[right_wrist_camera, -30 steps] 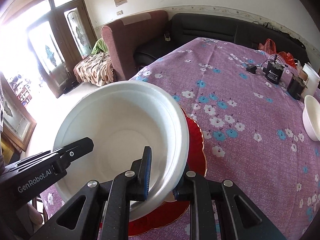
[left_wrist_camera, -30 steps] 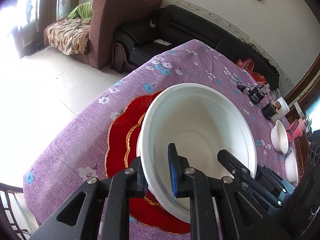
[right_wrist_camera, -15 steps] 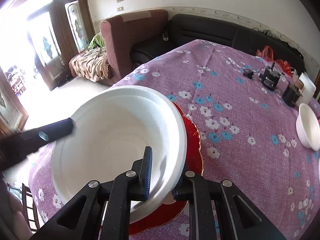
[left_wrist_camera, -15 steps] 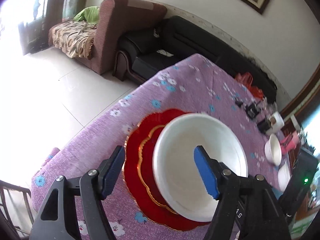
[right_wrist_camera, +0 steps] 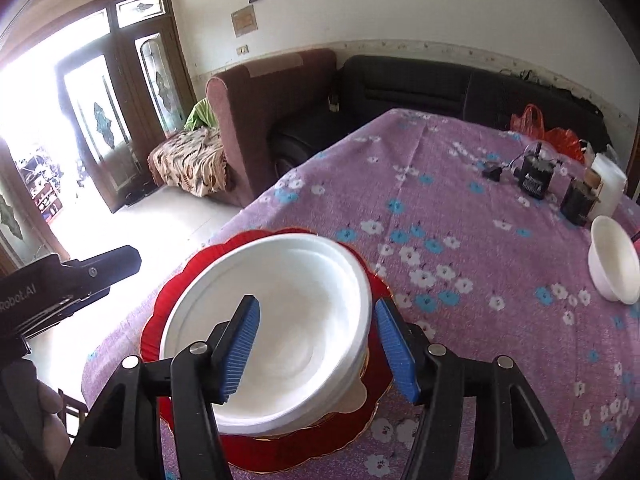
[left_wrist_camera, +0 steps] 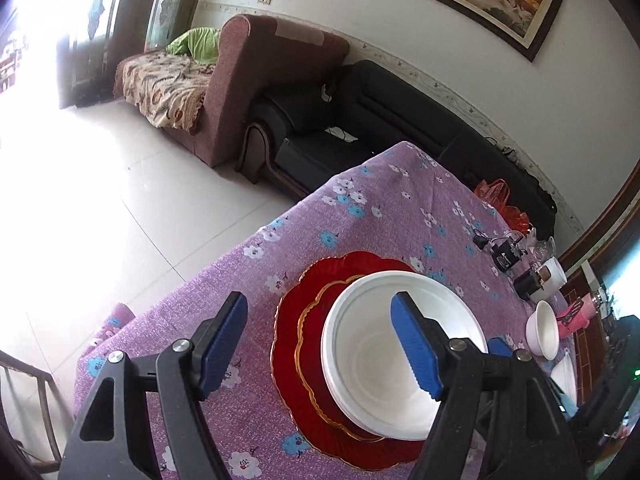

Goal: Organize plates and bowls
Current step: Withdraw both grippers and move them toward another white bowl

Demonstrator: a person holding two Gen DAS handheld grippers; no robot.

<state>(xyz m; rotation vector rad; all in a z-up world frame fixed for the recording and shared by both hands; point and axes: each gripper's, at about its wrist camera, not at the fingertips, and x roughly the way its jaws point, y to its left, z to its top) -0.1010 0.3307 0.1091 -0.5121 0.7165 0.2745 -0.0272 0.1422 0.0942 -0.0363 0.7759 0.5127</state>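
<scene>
Resting spot: white bowl (right_wrist_camera: 272, 320) sits on the red plates (right_wrist_camera: 280, 444), near the purple table's (right_wrist_camera: 460, 280) edge.
Right gripper (right_wrist_camera: 318, 348): jaws opening, bowl's right rim between the blue pads, neither pressing.
Left gripper (left_wrist_camera: 320, 344): opening too, nothing gripped; bowl lies at its three o'clock, behind the right pad.
Small bowl (right_wrist_camera: 614, 260): well apart, two o'clock.

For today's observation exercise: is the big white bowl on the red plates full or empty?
Empty. Both wrist views look into the big white bowl and show only its bare white inside; it sits upright on the stacked red plates.
</scene>
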